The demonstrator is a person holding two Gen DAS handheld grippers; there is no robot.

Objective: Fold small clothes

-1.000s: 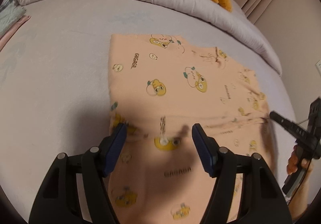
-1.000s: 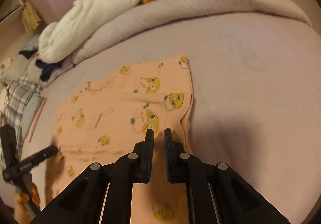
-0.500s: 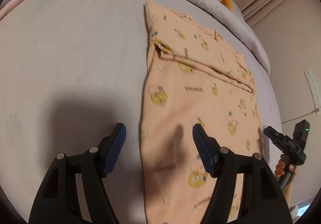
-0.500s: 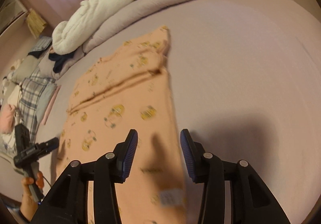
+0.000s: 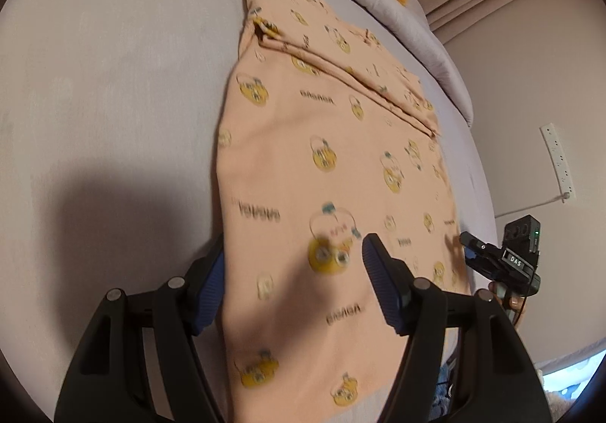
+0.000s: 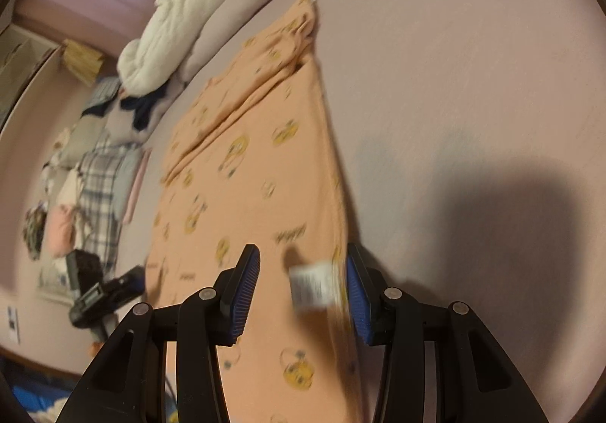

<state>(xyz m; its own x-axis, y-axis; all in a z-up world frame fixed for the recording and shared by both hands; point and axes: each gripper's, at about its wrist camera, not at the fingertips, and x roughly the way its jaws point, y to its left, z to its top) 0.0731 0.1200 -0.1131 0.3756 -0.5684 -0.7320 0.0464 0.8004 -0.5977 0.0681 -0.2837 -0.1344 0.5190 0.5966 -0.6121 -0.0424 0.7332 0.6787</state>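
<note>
Peach cotton garment (image 5: 333,165) printed with yellow cartoon ducks lies flat on the lilac bedspread (image 5: 113,82), its far end already turned over in a band with a ridged fold line.

Left wrist view: left gripper (image 5: 295,263) hangs low over the near left edge of the cloth, blue-padded fingers spread wide. The left finger sits off the fabric beside the hem, the right one over the print; nothing is pinched. Right gripper shows at the far right margin (image 5: 473,245), near the opposite hem. A grey rolled duvet (image 5: 397,6) lies beyond the garment.

Right wrist view: right gripper (image 6: 303,271) straddles the right hem, fingers parted with a white care label (image 6: 312,288) and the cloth edge between them; the jaws have just been opening and the pads do not press the fabric. Picture is blurred. Left gripper appears at lower left (image 6: 125,282).

Risks, as judged: closing on only the upper layer would drag it off the lower and skew the fold. Uneven grips at the two hems would lift one side sooner and wrinkle the far band. A pad catching the bedspread would pull it up with the garment.
</note>
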